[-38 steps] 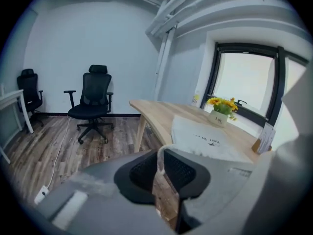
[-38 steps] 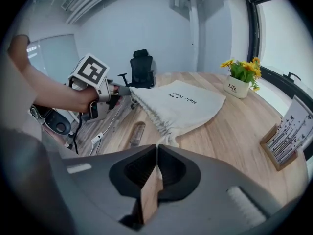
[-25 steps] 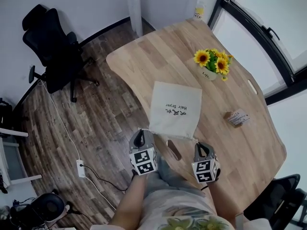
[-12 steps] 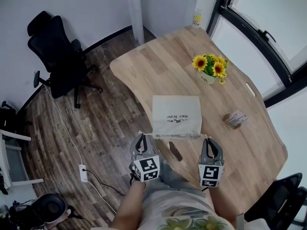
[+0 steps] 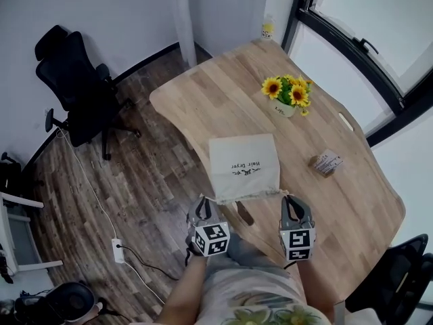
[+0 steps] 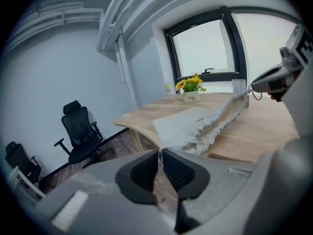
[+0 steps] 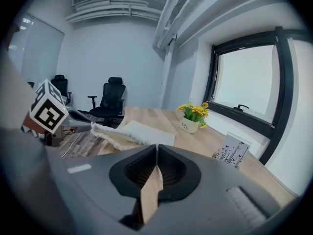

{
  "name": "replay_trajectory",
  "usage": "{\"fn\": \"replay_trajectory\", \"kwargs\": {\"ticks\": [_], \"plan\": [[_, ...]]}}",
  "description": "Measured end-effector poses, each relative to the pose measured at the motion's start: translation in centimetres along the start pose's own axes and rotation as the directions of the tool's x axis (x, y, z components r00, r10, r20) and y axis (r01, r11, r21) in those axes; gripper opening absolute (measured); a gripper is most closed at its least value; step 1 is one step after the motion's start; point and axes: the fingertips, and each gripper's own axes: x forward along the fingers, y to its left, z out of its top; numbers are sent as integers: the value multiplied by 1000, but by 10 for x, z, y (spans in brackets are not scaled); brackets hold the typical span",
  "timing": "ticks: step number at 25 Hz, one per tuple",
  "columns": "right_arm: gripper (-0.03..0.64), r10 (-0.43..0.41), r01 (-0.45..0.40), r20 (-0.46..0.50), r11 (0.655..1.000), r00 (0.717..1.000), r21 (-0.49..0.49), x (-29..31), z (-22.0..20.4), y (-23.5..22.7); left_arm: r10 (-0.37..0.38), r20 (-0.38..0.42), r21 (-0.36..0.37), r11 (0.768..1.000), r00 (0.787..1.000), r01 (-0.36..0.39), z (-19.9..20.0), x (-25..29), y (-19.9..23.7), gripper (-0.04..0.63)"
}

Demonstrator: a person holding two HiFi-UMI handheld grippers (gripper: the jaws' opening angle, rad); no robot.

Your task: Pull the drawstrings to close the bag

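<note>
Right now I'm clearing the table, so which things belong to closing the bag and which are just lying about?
In the job: bag, its mouth gathered; drawstrings, pinched by the left gripper and right gripper.
Lying about: sunflower pot; card stand; yellow bottle at the table's far end; office chair on the floor.

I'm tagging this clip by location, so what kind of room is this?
Probably an office or small meeting room. A black office chair on a wheeled base stands by the wall, a large light-wood table fills the middle, and a black-framed window runs along one side.
</note>
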Motion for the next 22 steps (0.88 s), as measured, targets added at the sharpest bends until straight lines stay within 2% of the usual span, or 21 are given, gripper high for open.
{"fn": "replay_trajectory", "kwargs": {"ticks": [2,5,7,9,13,16,19,20,22], "plan": [[15,22,-22,5,1000,1000,-10,-2,-2,3,5,-18,11,1000,1000,-5,-5,6,-5,63],[15,53,-53,19,998,998,-20,-4,0,6,13,-51,48,999,999,-11,-11,16,-11,197],[15,70,-69,25,997,997,-15,-5,-1,5,-6,-59,71,997,998,10,-13,22,-17,230],[15,73,-73,22,997,997,-1,-5,-4,1,-55,-60,110,992,997,62,-15,28,-27,245],[15,68,-68,-19,997,998,21,-1,-14,-5,-163,-56,204,964,985,171,-23,28,-50,245],[15,75,-74,-40,997,996,30,1,-19,-6,-189,-43,267,944,981,193,-20,29,-59,245],[15,82,-79,-54,996,995,42,4,-23,-7,-228,-54,369,900,972,232,-17,35,-76,245],[15,87,-84,-57,995,995,46,4,-24,-7,-238,-64,384,891,969,244,-17,36,-81,245],[15,108,-105,-58,993,992,52,4,-26,-4,-241,-84,370,893,967,255,-15,40,-85,235]]}}
